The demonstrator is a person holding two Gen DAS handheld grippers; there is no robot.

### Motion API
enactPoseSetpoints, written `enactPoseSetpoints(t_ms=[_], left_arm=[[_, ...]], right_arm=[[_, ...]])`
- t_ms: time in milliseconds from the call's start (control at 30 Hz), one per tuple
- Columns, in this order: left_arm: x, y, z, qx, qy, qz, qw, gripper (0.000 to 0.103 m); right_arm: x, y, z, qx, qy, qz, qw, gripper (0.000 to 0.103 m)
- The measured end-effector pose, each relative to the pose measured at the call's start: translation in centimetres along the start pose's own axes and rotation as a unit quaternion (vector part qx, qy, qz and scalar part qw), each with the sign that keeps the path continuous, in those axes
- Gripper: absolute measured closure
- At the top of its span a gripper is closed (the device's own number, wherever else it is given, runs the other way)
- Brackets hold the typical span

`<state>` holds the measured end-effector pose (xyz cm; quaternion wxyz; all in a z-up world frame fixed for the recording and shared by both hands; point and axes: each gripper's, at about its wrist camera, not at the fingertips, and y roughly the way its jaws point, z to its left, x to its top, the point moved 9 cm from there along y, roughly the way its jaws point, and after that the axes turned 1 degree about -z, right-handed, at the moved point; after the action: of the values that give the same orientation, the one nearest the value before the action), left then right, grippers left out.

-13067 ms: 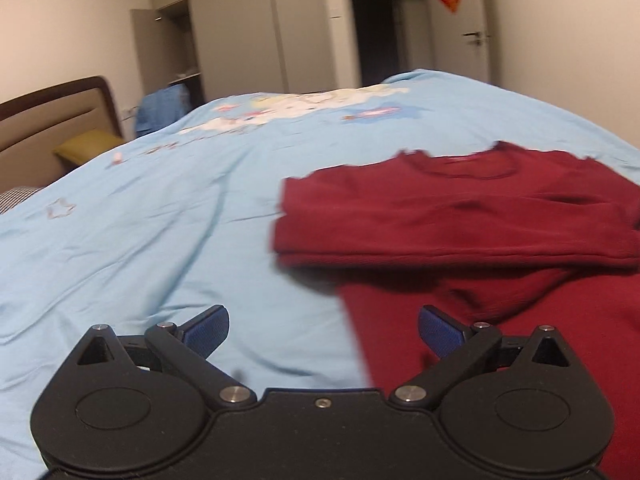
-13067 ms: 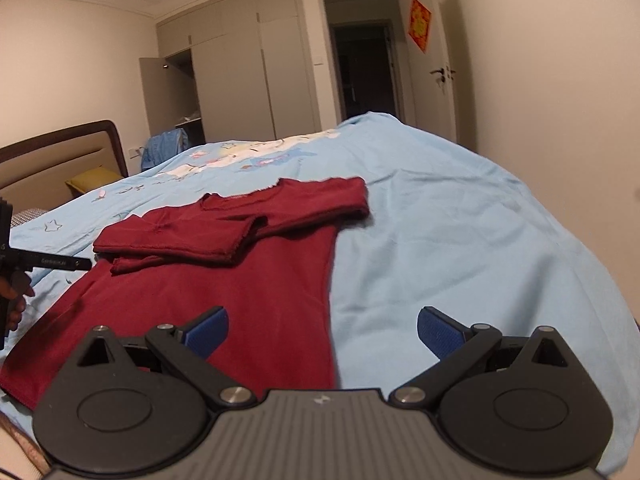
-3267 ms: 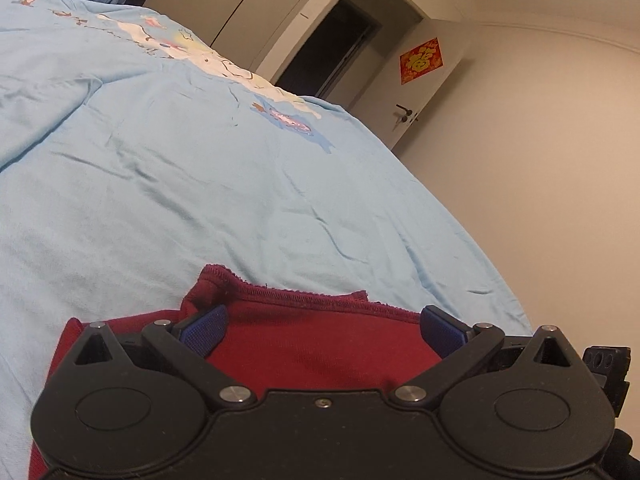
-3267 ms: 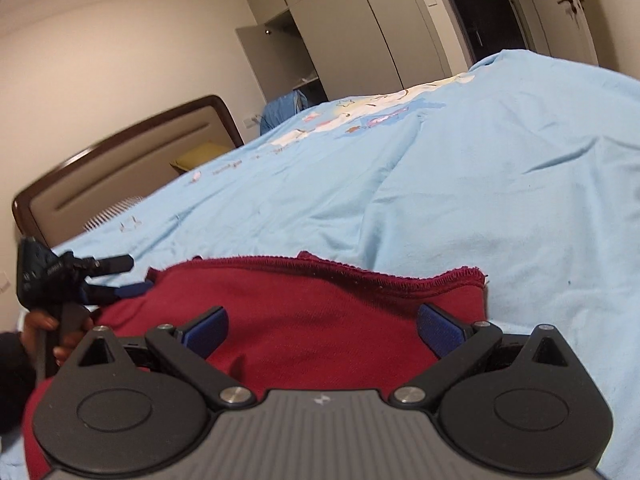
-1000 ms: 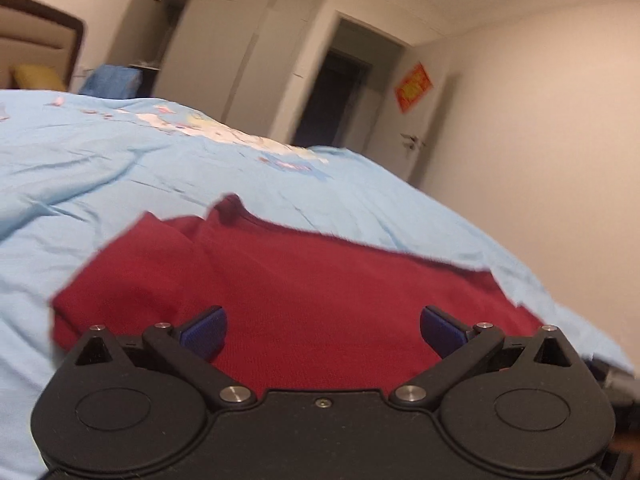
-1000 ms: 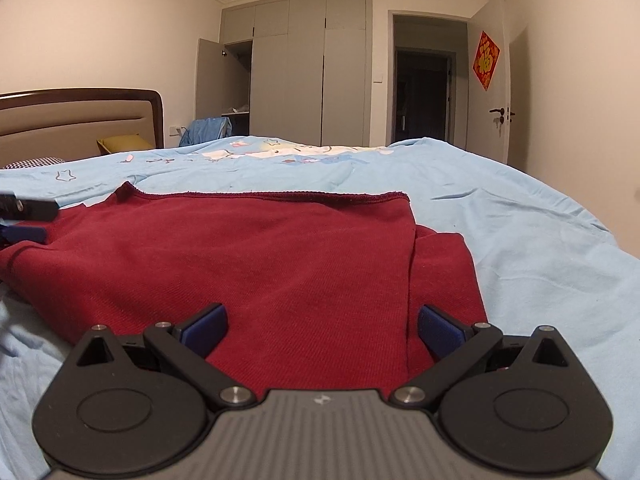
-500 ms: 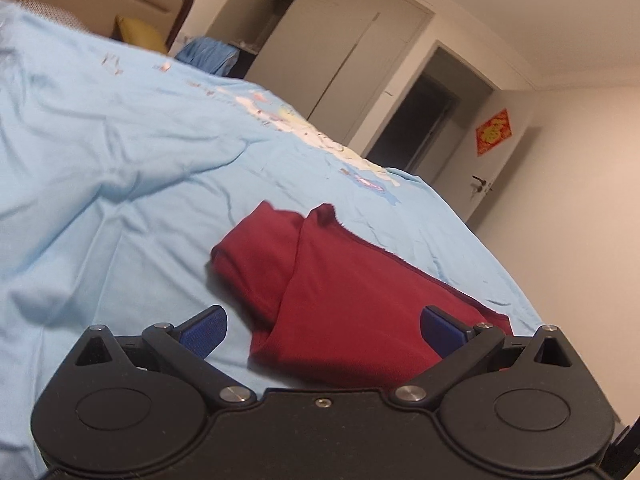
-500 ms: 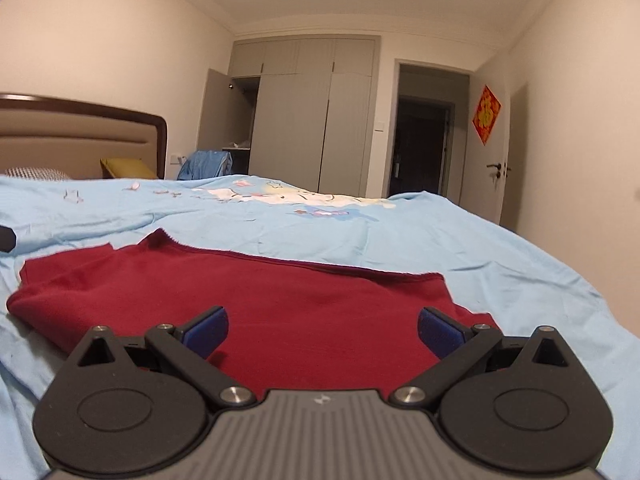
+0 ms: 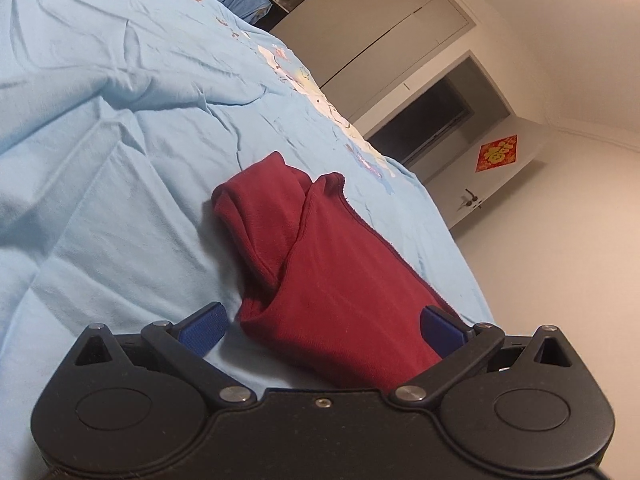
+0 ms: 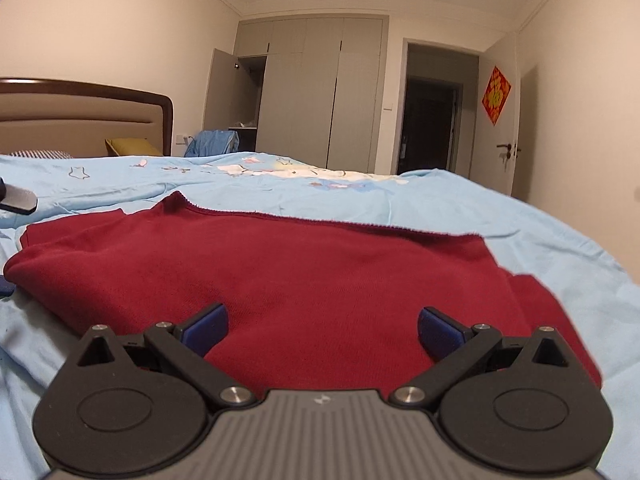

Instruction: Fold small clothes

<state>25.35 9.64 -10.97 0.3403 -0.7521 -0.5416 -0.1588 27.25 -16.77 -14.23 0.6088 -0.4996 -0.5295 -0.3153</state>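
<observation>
Nearest us: left gripper, blue pads spread wide, nothing between them; tilted view. Right gripper likewise wide open, empty, poised above cloth. Beyond both we see red garment, folded into rough rectangle, flat on light blue bedspread; second layer peeks out along its right edge. At garment's left end, sleeve fold bunched. Dark object at far left edge, possibly other gripper's finger. Further: headboard, yellow pillow, wardrobe, doorway.
</observation>
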Motion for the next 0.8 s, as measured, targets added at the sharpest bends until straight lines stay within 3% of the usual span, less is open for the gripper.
enactPoseSetpoints(t_ms=[200,367,633,700,767,800], left_arm=[[0.6,1.5,-0.8,-0.005,0.014,0.004,0.9999,0.007],[1.3,2.8,-0.2,0.003,-0.011,-0.002,0.9999,0.011],[2.1,4.5,-0.6,0.046,0.020,0.001,0.9987,0.013],[2.3,4.7,-0.4,0.064,0.030,0.002,0.9975,0.027],[2.4,4.9,-0.1,0.090,0.047,0.008,0.9948,0.071],[2.5,5.0,0.3,0.098,0.047,0.012,0.9940,0.073]], right_arm=[[-0.5,0.0,-0.2,0.008,0.017,-0.010,1.000,0.000],[-0.6,-0.1,-0.4,0.011,0.023,-0.013,1.000,0.000],[-0.8,-0.3,-0.7,0.013,0.027,-0.020,0.999,0.000],[-0.9,-0.4,-0.7,0.014,0.028,-0.021,0.999,0.000],[-1.0,-0.5,-0.7,0.014,0.029,-0.022,0.999,0.000],[-1.0,-0.5,-0.7,0.014,0.029,-0.023,0.999,0.000]])
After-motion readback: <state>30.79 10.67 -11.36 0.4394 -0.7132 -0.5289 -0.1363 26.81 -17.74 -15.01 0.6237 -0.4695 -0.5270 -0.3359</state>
